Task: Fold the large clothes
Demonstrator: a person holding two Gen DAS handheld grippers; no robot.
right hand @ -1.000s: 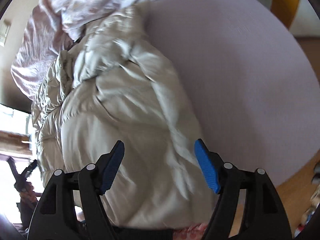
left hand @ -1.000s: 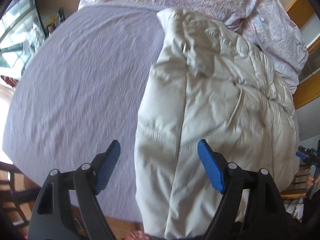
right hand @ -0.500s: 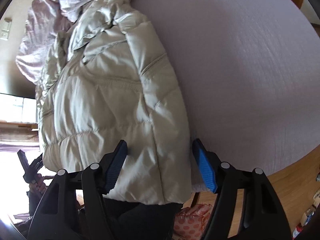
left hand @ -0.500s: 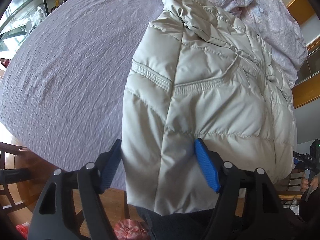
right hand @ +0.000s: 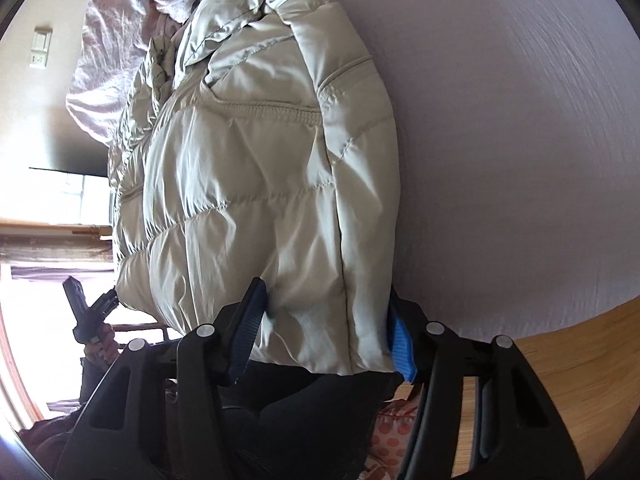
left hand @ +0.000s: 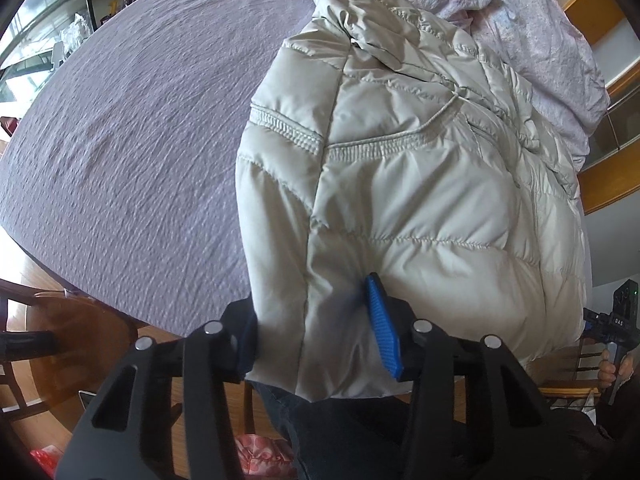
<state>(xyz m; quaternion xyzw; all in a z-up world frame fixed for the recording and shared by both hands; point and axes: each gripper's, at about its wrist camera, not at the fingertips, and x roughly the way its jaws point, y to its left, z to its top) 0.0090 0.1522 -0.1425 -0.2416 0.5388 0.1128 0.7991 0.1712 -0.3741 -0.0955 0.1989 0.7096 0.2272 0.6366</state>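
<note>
Cream quilted puffer jacket (left hand: pixel 420 184) lying on the lilac sheet-covered bed (left hand: pixel 132 132), its hem at the near edge. Left gripper (left hand: pixel 316 332) and right gripper (right hand: pixel 328 332), jaws just closing, each pinch a padded hem corner between blue pads.

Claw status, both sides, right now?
Left claw: has just been closing, pinching the hem of the beige puffer jacket.
Right claw: has just been closing, pinching the same jacket's other hem corner.

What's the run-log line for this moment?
left tongs: closing on jacket hem corner | right tongs: closing on the other hem corner | jacket: lying on bed | fold: not begun
</note>
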